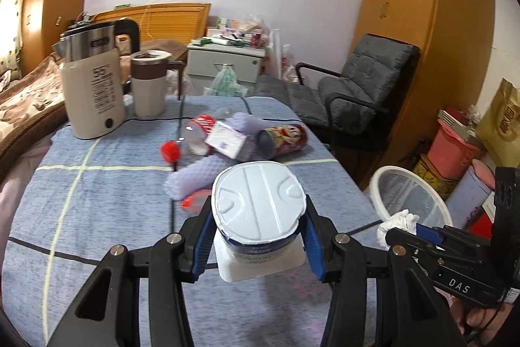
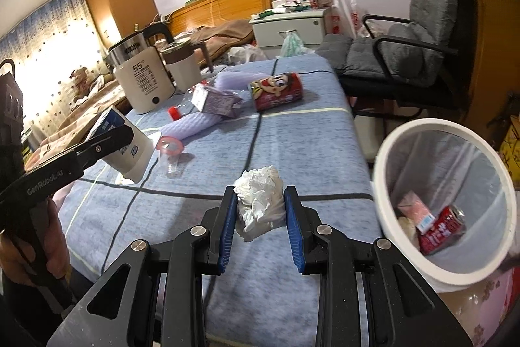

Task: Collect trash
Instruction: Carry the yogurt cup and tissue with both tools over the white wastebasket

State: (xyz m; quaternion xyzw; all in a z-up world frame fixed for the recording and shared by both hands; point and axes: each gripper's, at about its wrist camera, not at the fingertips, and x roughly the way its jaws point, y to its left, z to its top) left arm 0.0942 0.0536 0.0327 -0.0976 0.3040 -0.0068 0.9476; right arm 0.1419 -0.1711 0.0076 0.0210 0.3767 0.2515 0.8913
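A: Left claw (image 1: 258, 244) pinches the yogurt cup (image 1: 258, 217) by its sides, above the counter (image 1: 97, 200); right claw (image 2: 261, 225) squeezes a crumpled tissue (image 2: 260, 200).

B: How should the drop go?

A: Carry both over the white-rimmed bin (image 2: 445, 200) beside the counter's edge, centre each above the opening, then let go, tissue first since it's nearer.

B: Cup's heading?

A: Its long axis tilts, foil lid toward the camera, base probably pointing down and away; the base is partly hidden.

Bare tablecloth (image 2: 292, 145) leads clear to the bin (image 2: 383, 184); kettle (image 2: 143, 83) and litter crowd the far end.
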